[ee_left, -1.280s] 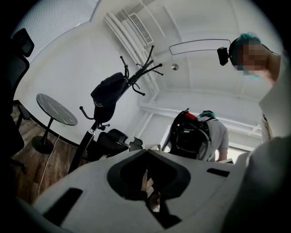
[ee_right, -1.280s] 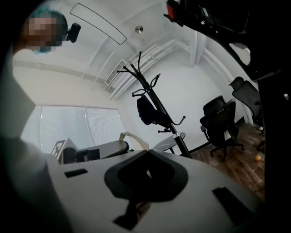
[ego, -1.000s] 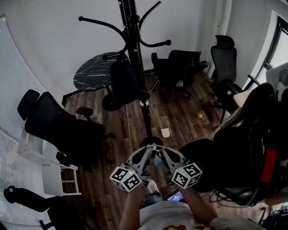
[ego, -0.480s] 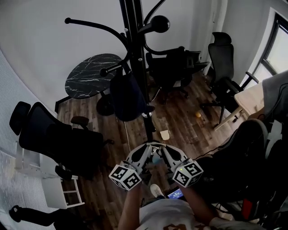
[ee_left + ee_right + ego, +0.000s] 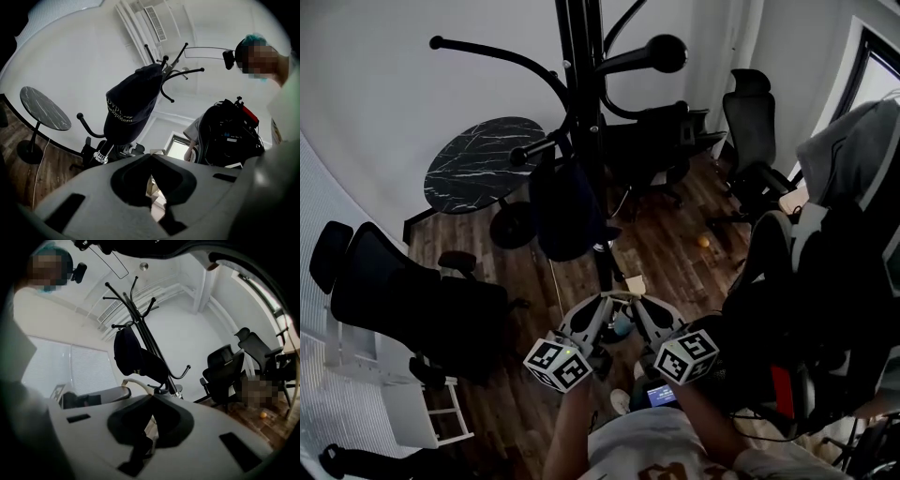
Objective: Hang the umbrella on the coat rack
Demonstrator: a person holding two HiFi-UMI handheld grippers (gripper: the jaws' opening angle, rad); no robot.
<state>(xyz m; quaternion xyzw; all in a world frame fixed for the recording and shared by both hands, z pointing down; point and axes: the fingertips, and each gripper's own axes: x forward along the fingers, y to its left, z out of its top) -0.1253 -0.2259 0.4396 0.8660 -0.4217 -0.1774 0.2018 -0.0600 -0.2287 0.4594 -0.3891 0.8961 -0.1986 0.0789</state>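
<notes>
The folded dark umbrella (image 5: 565,208) hangs on the black coat rack (image 5: 586,112), against the left side of its pole. The 2 grippers sit side by side near the person's chest, well apart from the umbrella. The left gripper (image 5: 602,305) has its jaws pressed together on nothing, and so does the right gripper (image 5: 639,307). In both gripper views the umbrella lies beyond and above the closed tips. A round marble-top table (image 5: 478,161) stands far left of the rack.
</notes>
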